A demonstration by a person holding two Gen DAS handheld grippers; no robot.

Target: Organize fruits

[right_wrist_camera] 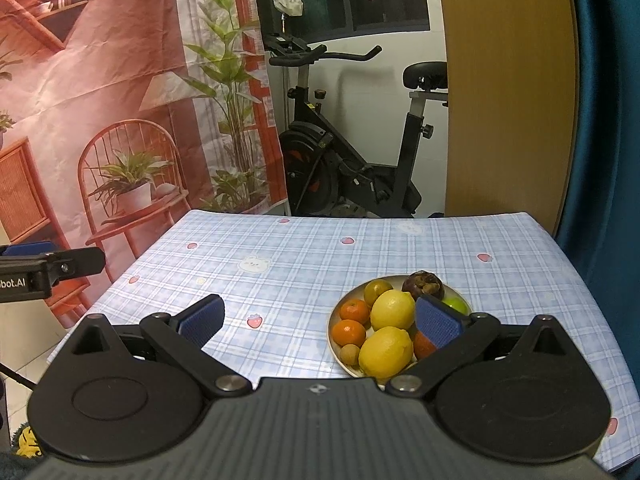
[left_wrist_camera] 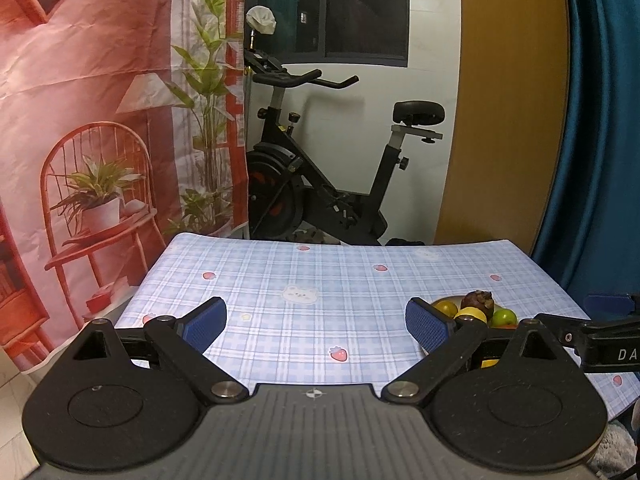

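Right gripper (right_wrist_camera: pixel 320 322): I see fingers wide apart, holding nothing.
Left gripper (left_wrist_camera: pixel 316 322): likewise spread, empty.
Plate (right_wrist_camera: pixel 335 344): fruit piled, near right.

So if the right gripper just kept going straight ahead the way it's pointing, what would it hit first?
Probably the bare tablecloth. The open right gripper aims left of the fruit plate, whose nearest lemon sits by its right finger; depth is unclear.

Most of the tablecloth (right_wrist_camera: pixel 304 264) is left bare, so plenty of room is offered on the left and far side. The near right corner is blocked by a plate (right_wrist_camera: pixel 335 322) piled with fruit (right_wrist_camera: pixel 392 309).
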